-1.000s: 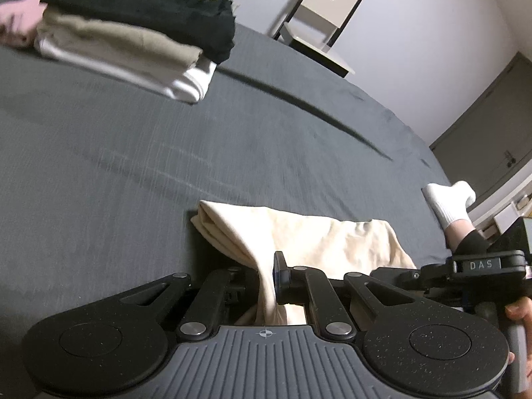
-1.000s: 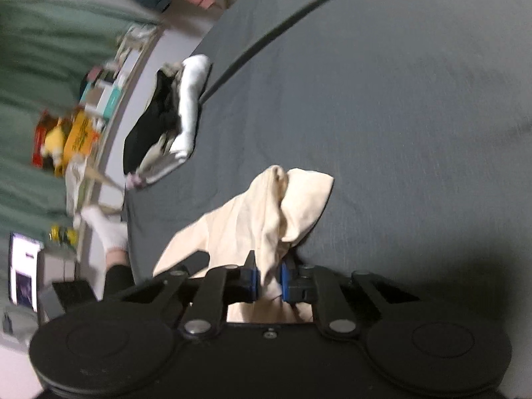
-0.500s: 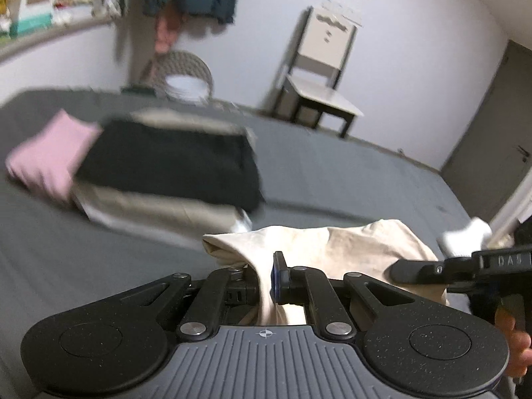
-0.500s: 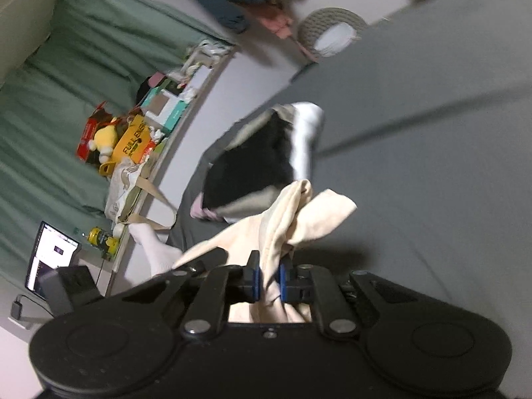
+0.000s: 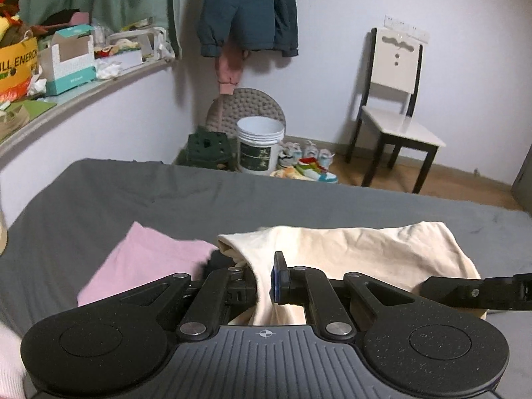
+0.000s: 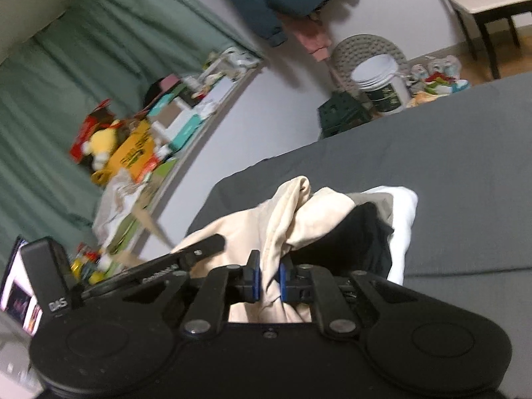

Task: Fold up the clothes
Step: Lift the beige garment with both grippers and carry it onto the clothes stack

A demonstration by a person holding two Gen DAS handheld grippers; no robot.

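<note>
Both grippers are clamped on the same cream garment (image 5: pixel 349 252), which hangs folded between them just above the grey bed (image 5: pixel 133 193). The left gripper (image 5: pixel 264 282) has its fingers pinched narrow on a bunched edge of the cloth, and the right gripper (image 6: pixel 267 279) does the same on another gathered edge, blue pads pressed into the fabric from both sides. Under the garment, on the bed, sits a stack of folded clothes: a pink piece (image 5: pixel 146 262) sticks out on the side toward the window ledge, and from the right wrist view a black piece (image 6: pixel 362 242) lies on a white one (image 6: pixel 404 229) at the stack's far edge. The cream garment overlaps the top of that stack; whether it touches is hard to tell. Beyond the foot of the bed stand a white bucket (image 5: pixel 261 149) and a pale chair (image 5: pixel 395 99) against the wall, and a dark teal jacket (image 5: pixel 247 10) hangs above the bucket.
</note>
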